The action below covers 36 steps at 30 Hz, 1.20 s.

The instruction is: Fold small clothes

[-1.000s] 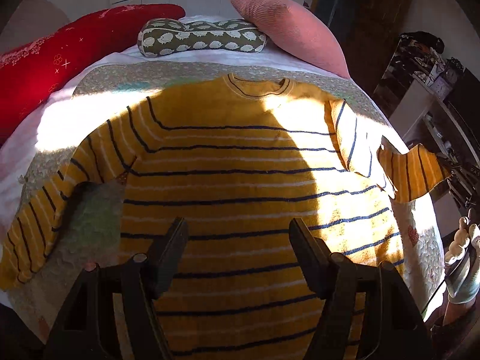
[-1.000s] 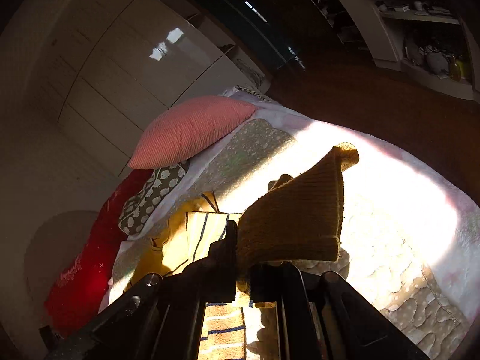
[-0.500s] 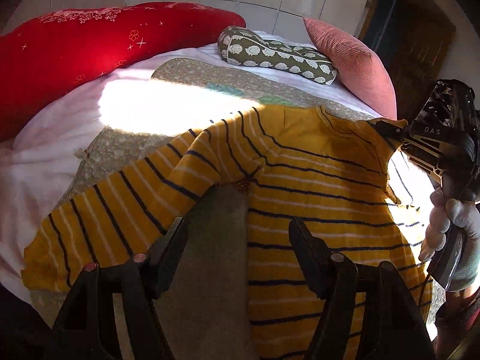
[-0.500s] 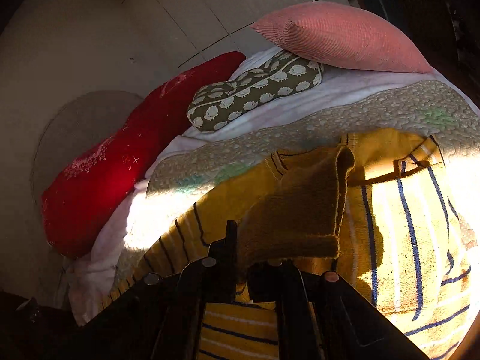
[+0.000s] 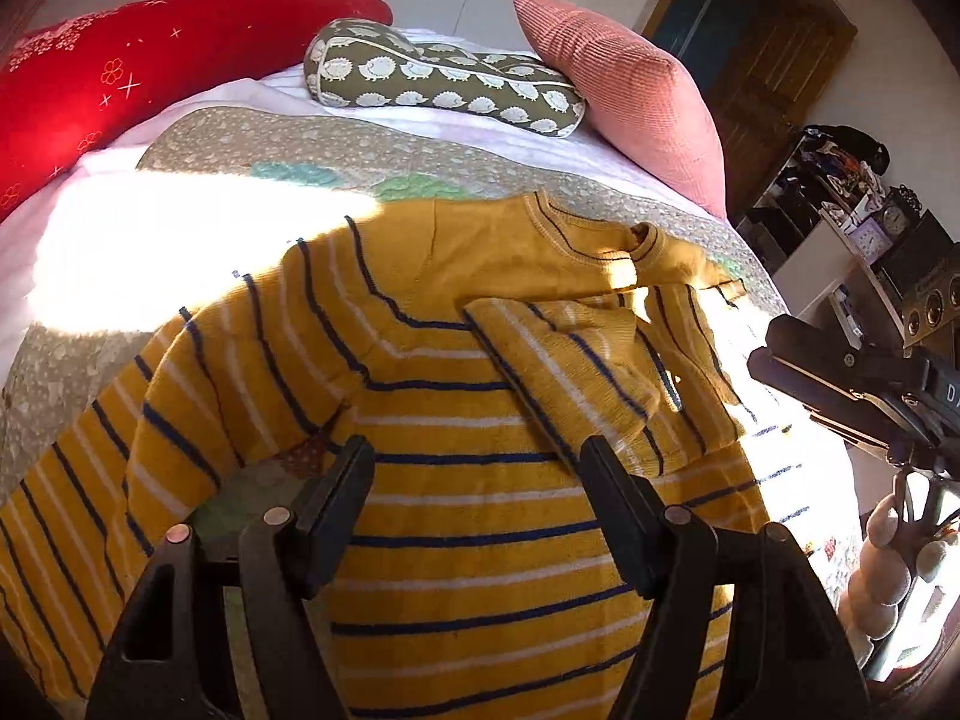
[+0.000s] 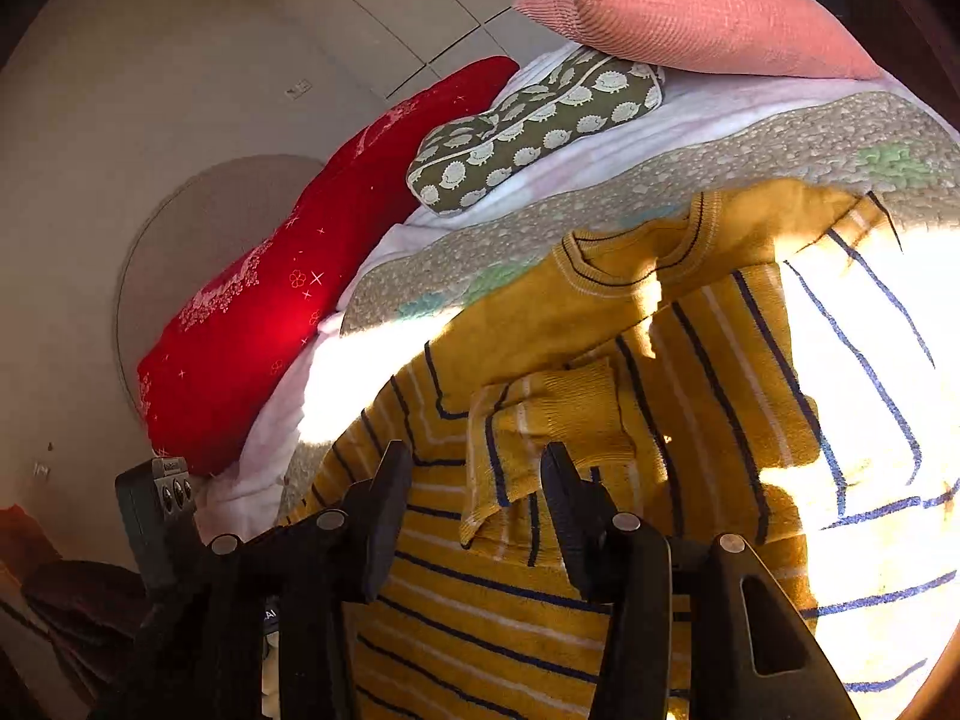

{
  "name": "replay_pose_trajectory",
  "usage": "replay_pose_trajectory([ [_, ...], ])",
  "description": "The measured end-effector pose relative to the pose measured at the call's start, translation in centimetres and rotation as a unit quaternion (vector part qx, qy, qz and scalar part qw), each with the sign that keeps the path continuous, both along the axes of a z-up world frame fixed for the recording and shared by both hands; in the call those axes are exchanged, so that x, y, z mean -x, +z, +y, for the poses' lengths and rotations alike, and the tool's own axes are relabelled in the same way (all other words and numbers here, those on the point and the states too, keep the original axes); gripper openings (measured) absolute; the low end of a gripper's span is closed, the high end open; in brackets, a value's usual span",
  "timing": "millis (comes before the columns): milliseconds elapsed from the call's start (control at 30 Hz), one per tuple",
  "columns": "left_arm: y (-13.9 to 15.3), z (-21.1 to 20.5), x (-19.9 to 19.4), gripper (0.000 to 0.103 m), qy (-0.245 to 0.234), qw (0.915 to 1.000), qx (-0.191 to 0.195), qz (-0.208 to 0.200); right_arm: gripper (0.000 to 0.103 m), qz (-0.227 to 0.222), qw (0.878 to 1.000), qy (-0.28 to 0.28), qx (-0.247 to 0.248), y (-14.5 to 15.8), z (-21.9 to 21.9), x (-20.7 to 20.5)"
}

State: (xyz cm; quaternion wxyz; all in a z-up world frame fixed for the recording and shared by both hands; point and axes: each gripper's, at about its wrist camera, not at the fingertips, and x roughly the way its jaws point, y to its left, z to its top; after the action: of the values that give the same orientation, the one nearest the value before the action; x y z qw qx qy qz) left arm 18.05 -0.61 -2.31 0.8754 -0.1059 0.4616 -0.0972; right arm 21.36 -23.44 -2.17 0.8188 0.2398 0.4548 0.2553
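A small yellow sweater with navy and white stripes lies flat on the quilted bed cover. Its right sleeve is folded across the chest; the cuff lies loose just beyond my right fingers. The left sleeve is spread out to the left. My left gripper is open and empty above the sweater's body. My right gripper is open and empty above the folded sleeve. Its body also shows at the right edge of the left wrist view.
A red pillow, a green hedgehog-print bolster and a pink cushion lie along the head of the bed. Cluttered shelves stand to the right of the bed. Bright sun patches fall on the cover.
My right gripper carried the right sleeve over the chest, opened and let the cuff drop there. My left gripper swung left and back over the sweater, staying open.
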Motion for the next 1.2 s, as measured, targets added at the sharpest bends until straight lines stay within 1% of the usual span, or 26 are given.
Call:
replay_pose_trajectory([
  [67, -0.1, -1.2, -0.1, 0.073, -0.012, 0.9999, -0.004, -0.009, 0.049, 0.002, 1.000, -0.023, -0.001, -0.2, -1.8, 0.7],
  [100, -0.2, -2.0, -0.2, 0.078, -0.017, 0.9996, -0.017, -0.013, 0.049, 0.004, 1.000, -0.029, -0.001, -0.3, -2.6, 1.0],
  [133, -0.3, -2.9, -0.4, 0.078, -0.018, 0.9989, -0.037, -0.020, 0.049, 0.005, 0.999, -0.039, 0.006, -0.5, -3.3, 1.2],
  [200, -0.7, -5.0, -1.0, 0.081, -0.020, 0.9949, -0.091, -0.038, 0.049, 0.006, 0.998, -0.057, 0.026, -1.0, -4.7, 1.8],
  [233, -1.0, -6.1, -1.6, 0.081, -0.022, 0.9907, -0.127, -0.045, 0.049, 0.010, 0.997, -0.065, 0.026, -1.3, -5.5, 2.1],
  [267, -1.5, -7.3, -2.4, 0.081, -0.022, 0.9841, -0.170, -0.047, 0.049, 0.016, 0.997, -0.073, 0.021, -1.6, -6.3, 2.3],
  [300, -2.0, -8.4, -3.2, 0.077, -0.025, 0.9763, -0.209, -0.051, 0.049, 0.021, 0.997, -0.079, 0.011, -2.0, -7.1, 2.6],
  [333, -2.4, -9.2, -3.8, 0.067, -0.028, 0.9690, -0.238, -0.058, 0.049, 0.022, 0.996, -0.083, 0.003, -2.3, -7.7, 2.9],
  [367, -2.7, -9.5, -4.6, 0.034, -0.029, 0.9642, -0.258, -0.054, 0.049, 0.022, 0.996, -0.088, 0.001, -2.5, -8.3, 3.3],
  [400, -3.1, -9.3, -5.3, 0.005, -0.023, 0.9653, -0.258, -0.036, 0.049, 0.023, 0.996, -0.091, 0.003, -2.7, -8.6, 3.6],
  [433, -3.2, -8.2, -6.1, 0.002, -0.005, 0.9719, -0.235, -0.015, 0.049, 0.025, 0.996, -0.089, 0.007, -2.9, -8.8, 3.9],
  [467, -3.2, -6.3, -6.5, 0.002, 0.026, 0.9796, -0.199, 0.000, 0.049, 0.026, 0.996, -0.089, 0.009, -3.0, -9.1, 4.0],
  [500, -3.2, -4.0, -6.6, 0.002, 0.067, 0.9821, -0.176, 0.012, 0.049, 0.027, 0.995, -0.092, 0.009, -3.0, -9.4, 4.2],
  [533, -3.3, -1.7, -6.7, 0.002, 0.107, 0.9810, -0.160, 0.023, 0.049, 0.028, 0.995, -0.097, 0.006, -3.1, -9.8, 4.3],
  [600, -3.7, 3.0, -6.1, 0.002, 0.157, 0.9797, -0.117, 0.042, 0.049, 0.029, 0.994, -0.106, -0.009, -3.1, -10.7, 4.5],
  [667, -4.0, 6.8, -4.8, 0.002, 0.185, 0.9790, -0.060, 0.060, 0.049, 0.030, 0.993, -0.111, -0.021, -3.1, -11.2, 4.6],
  [700, -3.7, 7.8, -4.1, 0.002, 0.184, 0.9808, -0.033, 0.055, 0.049, 0.031, 0.993, -0.109, -0.033, -3.0, -11.3, 4.6],
  [733, -3.2, 8.0, -3.4, 0.003, 0.176, 0.9829, -0.028, 0.044, 0.049, 0.033, 0.993, -0.104, -0.049, -3.1, -11.2, 4.6],
  [767, -2.7, 7.6, -2.9, 0.008, 0.160, 0.9860, -0.037, 0.032, 0.049, 0.038, 0.992, -0.099, -0.064, -3.2, -10.9, 4.5],
  [800, -2.1, 6.6, -2.6, 0.023, 0.135, 0.9895, -0.048, 0.020, 0.049, 0.040, 0.992, -0.098, -0.071, -3.1, -10.5, 4.4],
  [833, -1.6, 5.4, -2.5, 0.035, 0.109, 0.9924, -0.056, 0.009, 0.049, 0.038, 0.992, -0.097, -0.070, -3.0, -10.1, 4.4],
  [867, -1.2, 3.9, -2.3, 0.059, 0.085, 0.9942, -0.066, -0.001, 0.049, 0.036, 0.993, -0.095, -0.066, -2.9, -9.7, 4.4],
  [900, -0.7, 2.1, -2.1, 0.065, 0.060, 0.9948, -0.081, -0.014, 0.049, 0.033, 0.993, -0.092, -0.060, -2.8, -9.2, 4.5],
  [1000, -0.2, -3.0, -1.9, 0.065, -0.019, 0.9913, -0.123, -0.041, 0.049, 0.033, 0.994, -0.086, -0.056, -2.9, -8.7, 5.2],
  [1100, -1.0, -7.5, -2.1, 0.065, -0.081, 0.9809, -0.169, -0.053, 0.049, 0.039, 0.994, -0.087, -0.052, -3.4, -9.2, 6.0],
  [1200, -2.2, -10.4, -2.9, 0.065, -0.106, 0.9699, -0.212, -0.055, 0.049, 0.036, 0.995, -0.089, -0.040, -3.7, -10.0, 6.6],
])
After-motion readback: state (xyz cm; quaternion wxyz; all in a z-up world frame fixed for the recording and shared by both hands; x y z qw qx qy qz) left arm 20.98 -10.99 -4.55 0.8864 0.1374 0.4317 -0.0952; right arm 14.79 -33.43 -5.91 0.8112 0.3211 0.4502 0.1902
